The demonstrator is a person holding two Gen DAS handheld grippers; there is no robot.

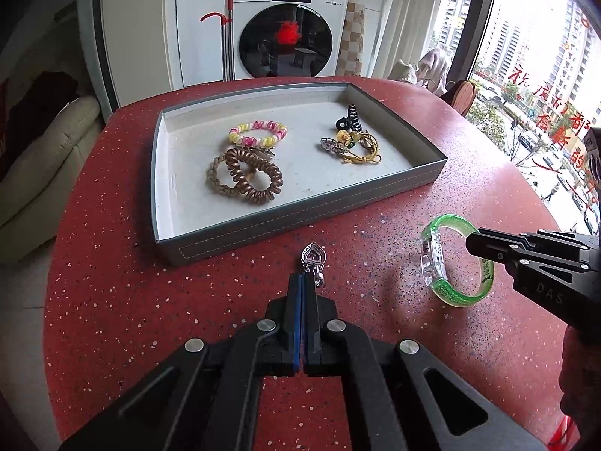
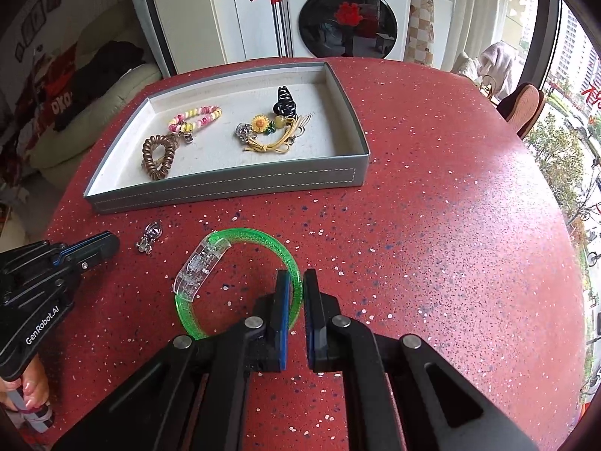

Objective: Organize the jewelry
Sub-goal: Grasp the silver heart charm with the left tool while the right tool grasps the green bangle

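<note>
We are clamping the left gripper on the pendant, near the tray. We are gripping the bangle in the right gripper, right of the pendant.

"Panasonic" was printed on the washing machine. "GenRobot.AI" ran along the left gripper's body. "DAS" marked the right gripper. Red Chinese characters on the window were not clearly legible.
</note>
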